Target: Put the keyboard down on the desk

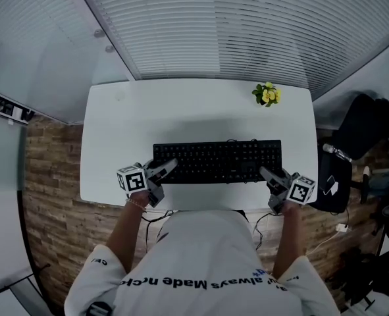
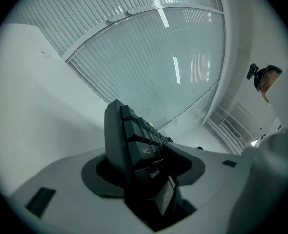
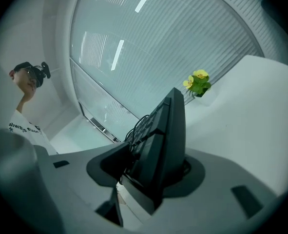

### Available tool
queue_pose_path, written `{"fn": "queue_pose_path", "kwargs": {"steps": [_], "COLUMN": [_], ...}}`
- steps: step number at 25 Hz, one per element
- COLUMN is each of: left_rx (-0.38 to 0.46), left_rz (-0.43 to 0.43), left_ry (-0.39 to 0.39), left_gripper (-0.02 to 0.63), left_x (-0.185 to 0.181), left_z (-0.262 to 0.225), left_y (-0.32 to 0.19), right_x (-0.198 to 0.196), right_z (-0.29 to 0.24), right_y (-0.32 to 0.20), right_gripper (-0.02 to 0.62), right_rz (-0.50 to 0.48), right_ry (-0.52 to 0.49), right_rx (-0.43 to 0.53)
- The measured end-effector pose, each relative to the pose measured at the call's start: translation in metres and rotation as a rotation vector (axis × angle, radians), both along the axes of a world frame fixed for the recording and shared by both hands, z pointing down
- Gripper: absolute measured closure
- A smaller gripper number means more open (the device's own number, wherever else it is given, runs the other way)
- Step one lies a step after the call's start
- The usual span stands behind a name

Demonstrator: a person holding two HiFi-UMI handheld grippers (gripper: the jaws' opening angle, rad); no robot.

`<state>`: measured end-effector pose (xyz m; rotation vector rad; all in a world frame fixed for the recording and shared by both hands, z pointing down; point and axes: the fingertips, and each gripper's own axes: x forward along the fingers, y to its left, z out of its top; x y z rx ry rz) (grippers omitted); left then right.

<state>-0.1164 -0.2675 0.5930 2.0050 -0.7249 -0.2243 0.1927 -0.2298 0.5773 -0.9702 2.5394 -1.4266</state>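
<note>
I've got a small yellow-flowered plant point(image 1: 267, 95) at the far right, close to the white slatted blinds point(image 1: 214, 25) that fill the top of the head view. Off to the right stands a black office chair point(image 1: 362, 127). Wood-pattern floor point(image 1: 49, 170) shows on both sides below, with dark cables point(image 1: 263, 226) trailing over it and a small white plug point(image 1: 342, 228) lying near the chair.

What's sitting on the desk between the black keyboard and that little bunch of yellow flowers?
Nothing. In the head view, the stretch of white desk between the keyboard and the yellow flowers is bare.
</note>
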Motion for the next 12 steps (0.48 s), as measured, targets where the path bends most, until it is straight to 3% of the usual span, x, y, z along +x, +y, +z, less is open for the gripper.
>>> {"fn": "queue_pose_path", "kwargs": {"steps": [12], "left_rx": [-0.009], "left_rz": [-0.071], "left_ry": [-0.118], "left_gripper": [0.319], "left_x": [0.004], "left_z": [0.03], "left_y": [-0.01], "right_x": [0.01], "right_z": [0.045], "right_y": [-0.001], "right_gripper": [0.343], "right_rz": [0.096], "right_ry": [0.03], "right_rx": [-0.07]}}
